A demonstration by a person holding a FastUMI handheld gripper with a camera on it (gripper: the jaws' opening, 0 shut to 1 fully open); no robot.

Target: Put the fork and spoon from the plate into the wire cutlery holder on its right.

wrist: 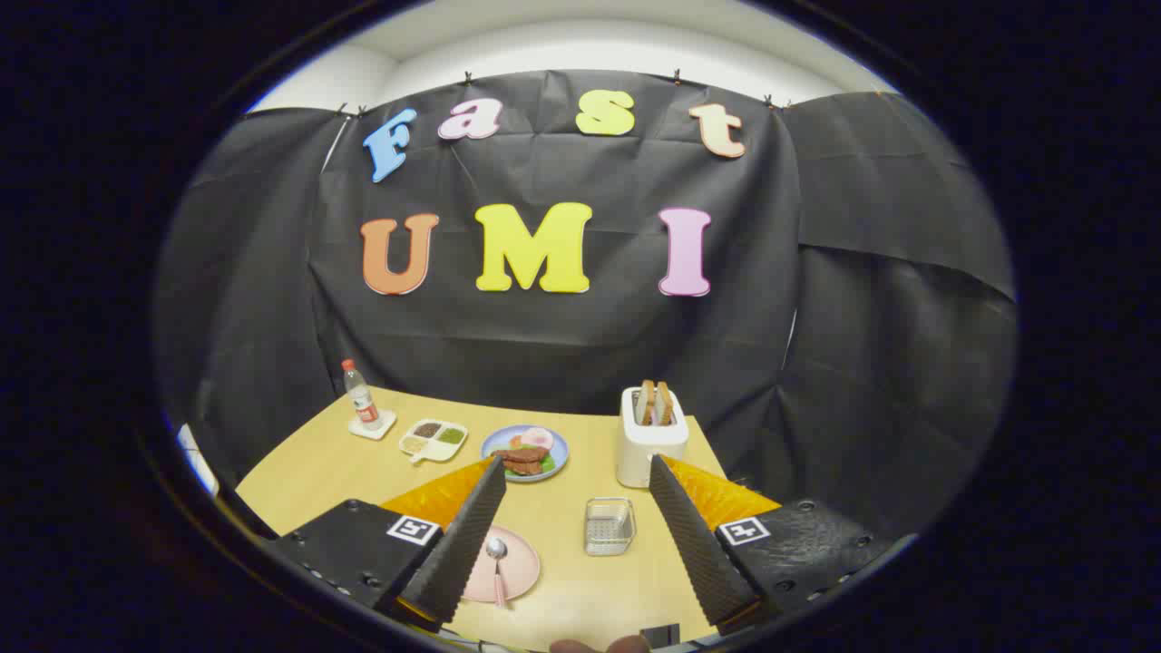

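A pink plate (pixel 519 573) lies on the wooden table beside my left finger, which covers its left part. A spoon (pixel 497 564) with a pink handle rests on it, bowl pointing away from me. The plate's covered part may hide more. The wire cutlery holder (pixel 609 526) stands to the plate's right, between my fingers and a little ahead of them, with nothing seen inside. My gripper (pixel 579 531) hangs well above the table, open wide, with nothing between its fingers (pixel 463 544).
Beyond the holder stands a white toaster (pixel 649 441) with two bread slices. A blue plate of food (pixel 526 452), a divided tray (pixel 434 439) and a bottle (pixel 362 397) on a coaster line the table's (pixel 562 599) far side. Black cloth walls close in behind and right.
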